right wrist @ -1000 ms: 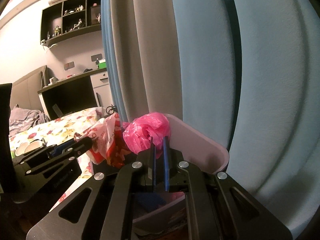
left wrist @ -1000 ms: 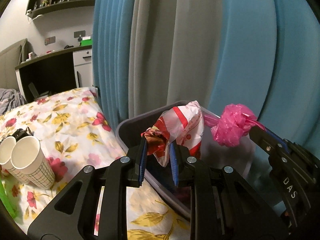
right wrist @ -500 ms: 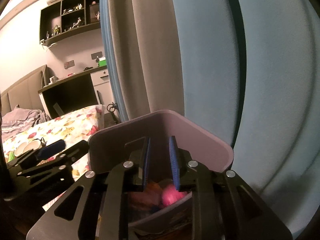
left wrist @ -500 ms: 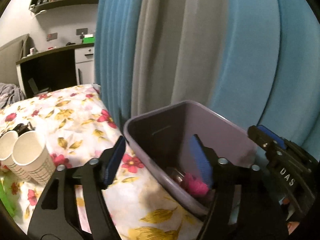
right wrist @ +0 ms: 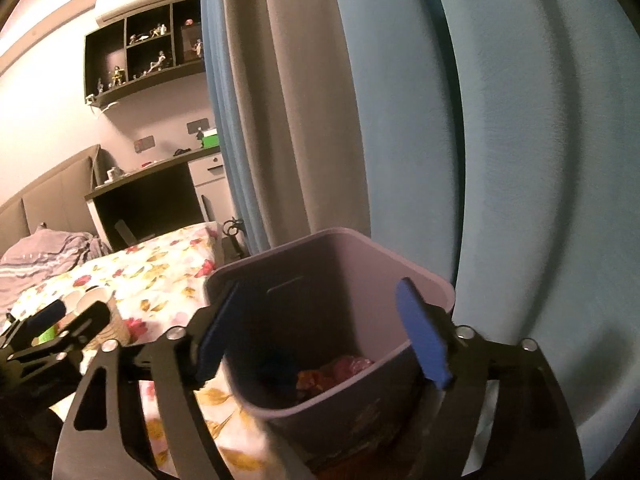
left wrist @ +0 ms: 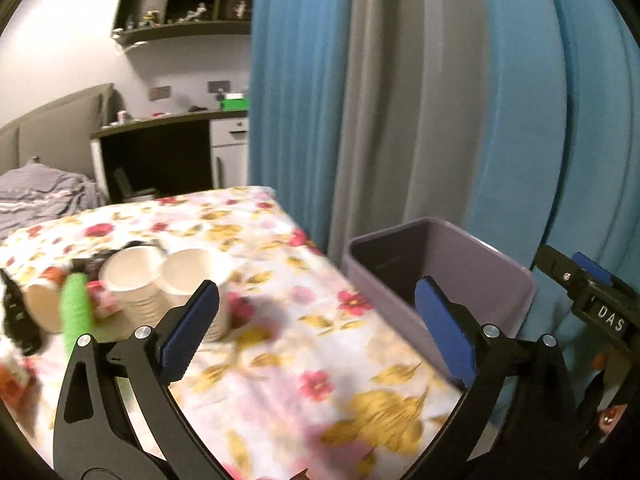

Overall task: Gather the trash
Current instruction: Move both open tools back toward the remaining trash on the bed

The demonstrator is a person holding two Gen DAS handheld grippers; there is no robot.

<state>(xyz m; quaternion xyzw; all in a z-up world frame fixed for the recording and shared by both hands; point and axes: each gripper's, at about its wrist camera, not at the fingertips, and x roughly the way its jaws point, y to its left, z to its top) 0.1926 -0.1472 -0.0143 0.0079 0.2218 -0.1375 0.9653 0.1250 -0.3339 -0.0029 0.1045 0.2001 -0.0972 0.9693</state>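
Bin [right wrist: 424,280] | contents [right wrist: 340,368] dim, half-hidden | cups [left wrist: 160,276] blurred

Both views are dim and warm-tinted, lit by indoor light that falls brightest on the pale wall [left wrist: 60,40] at upper left, while the desk recess [left wrist: 156,160] and the inside of the purple bin [right wrist: 320,320] sink into deep shadow. The left wrist view is smeared by motion blur, so the paper cups [left wrist: 160,280] and the floral cloth [left wrist: 280,340] lose their edges, whereas the right wrist view is sharper with only soft blur low down. Fisheye distortion bows the blue curtain [right wrist: 520,160] outward and black vignetting rounds off every corner.
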